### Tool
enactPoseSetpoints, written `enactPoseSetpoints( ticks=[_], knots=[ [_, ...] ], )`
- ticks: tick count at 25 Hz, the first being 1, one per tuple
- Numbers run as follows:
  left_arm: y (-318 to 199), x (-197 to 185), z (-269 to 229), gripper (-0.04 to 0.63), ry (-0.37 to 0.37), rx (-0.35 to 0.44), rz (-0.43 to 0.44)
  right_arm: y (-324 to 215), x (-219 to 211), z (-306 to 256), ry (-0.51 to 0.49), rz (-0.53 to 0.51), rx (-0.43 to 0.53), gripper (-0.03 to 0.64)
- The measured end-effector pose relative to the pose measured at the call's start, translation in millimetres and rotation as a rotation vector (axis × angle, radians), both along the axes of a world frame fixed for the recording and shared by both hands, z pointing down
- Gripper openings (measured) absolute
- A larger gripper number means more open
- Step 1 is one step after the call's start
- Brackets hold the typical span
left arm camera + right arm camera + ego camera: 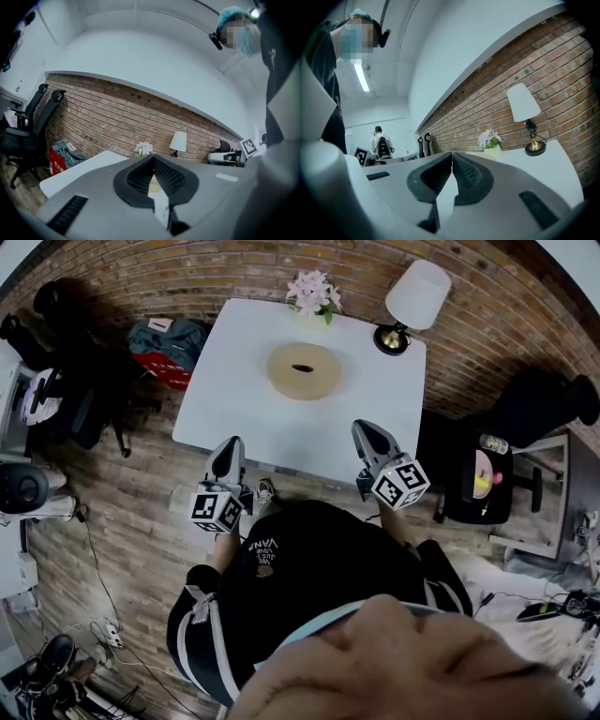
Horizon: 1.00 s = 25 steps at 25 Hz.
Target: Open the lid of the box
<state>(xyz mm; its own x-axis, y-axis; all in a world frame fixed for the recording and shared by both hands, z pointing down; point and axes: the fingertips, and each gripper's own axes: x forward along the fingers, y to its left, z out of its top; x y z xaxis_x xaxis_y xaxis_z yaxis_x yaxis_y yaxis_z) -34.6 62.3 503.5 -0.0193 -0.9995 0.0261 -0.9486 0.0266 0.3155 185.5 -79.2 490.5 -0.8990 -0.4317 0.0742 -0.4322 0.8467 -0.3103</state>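
A round tan box [304,370] with a dark oval slot in its lid lies near the middle of the white table [244,418]. My left gripper [228,448] hovers at the table's near edge, left of the box, its jaws shut with nothing between them. My right gripper [365,430] is at the near edge on the right, also shut and empty. In the left gripper view a sliver of the box [153,185] shows behind the closed left gripper [153,157]. The right gripper view shows the right gripper [451,153] closed, level with the tabletop.
A pot of pale flowers [313,293] and a white-shaded lamp [412,301] stand at the table's far edge by the brick wall. Black office chairs [66,381] stand left. A dark side table [487,479] with a bottle is on the right.
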Motion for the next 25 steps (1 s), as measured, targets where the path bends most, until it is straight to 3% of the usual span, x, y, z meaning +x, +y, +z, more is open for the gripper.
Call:
enactPoseSetpoints(
  ticks=[11,19,25],
  knots=[
    [-33.1,-70.3,10.1,0.011,0.009,-0.012,0.13,-10.7,-64.4,0.9,-0.003,0.104,-0.002,0.005],
    [-48.9,-126.7,9.0,0.011,-0.026,-0.041,0.233,-10.2,-106.6,3.6,-0.019,0.205,-0.025,0.005],
    [-61.3,-147.6,16.9,0.011,-0.022,-0.048,0.322,-0.3,-121.1,5.4,0.001,0.281,-0.034,0.005]
  ],
)
